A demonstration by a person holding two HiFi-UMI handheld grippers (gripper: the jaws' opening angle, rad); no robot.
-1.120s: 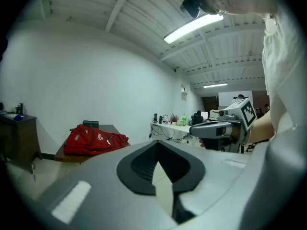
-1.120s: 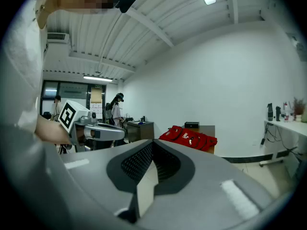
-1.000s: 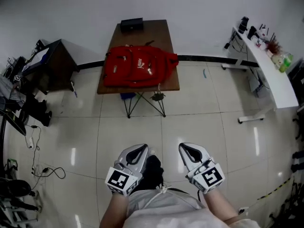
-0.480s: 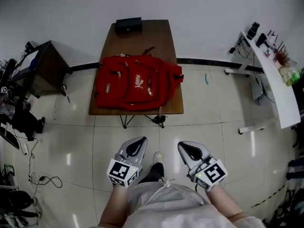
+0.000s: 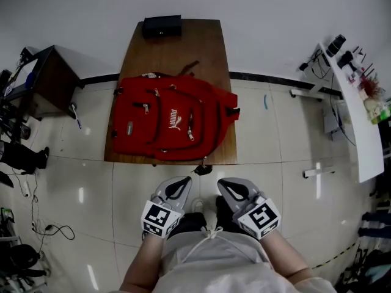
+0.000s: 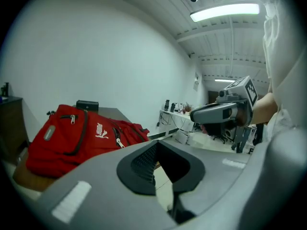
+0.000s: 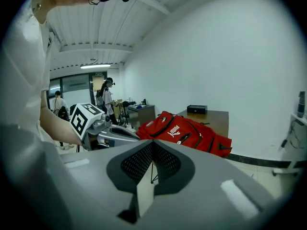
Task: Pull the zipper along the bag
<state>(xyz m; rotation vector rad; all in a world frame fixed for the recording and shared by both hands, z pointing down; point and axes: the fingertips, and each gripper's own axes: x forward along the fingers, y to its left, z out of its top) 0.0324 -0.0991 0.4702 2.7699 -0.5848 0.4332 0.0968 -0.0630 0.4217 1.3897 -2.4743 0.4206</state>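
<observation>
A red backpack (image 5: 171, 124) lies flat on a brown table (image 5: 177, 47), with white lettering and several zipper pulls, one near its middle (image 5: 190, 136). My left gripper (image 5: 178, 185) and right gripper (image 5: 227, 188) hang side by side above the floor, just short of the table's near edge. Both are shut with nothing in them. The left gripper view shows the backpack (image 6: 81, 138) ahead to the left beyond the left gripper (image 6: 156, 145). The backpack (image 7: 184, 133) lies ahead in the right gripper view, beyond the right gripper (image 7: 152, 145).
A black box (image 5: 162, 26) sits at the table's far end by the wall. A dark cabinet (image 5: 52, 78) stands left of the table, with cables (image 5: 43, 227) on the floor. A white desk (image 5: 354, 102) with small items runs along the right. People (image 7: 108, 97) stand far off.
The person has walked toward the table, so the backpack and table now lie closer and larger in the head view. Both grippers stay shut and held low.
</observation>
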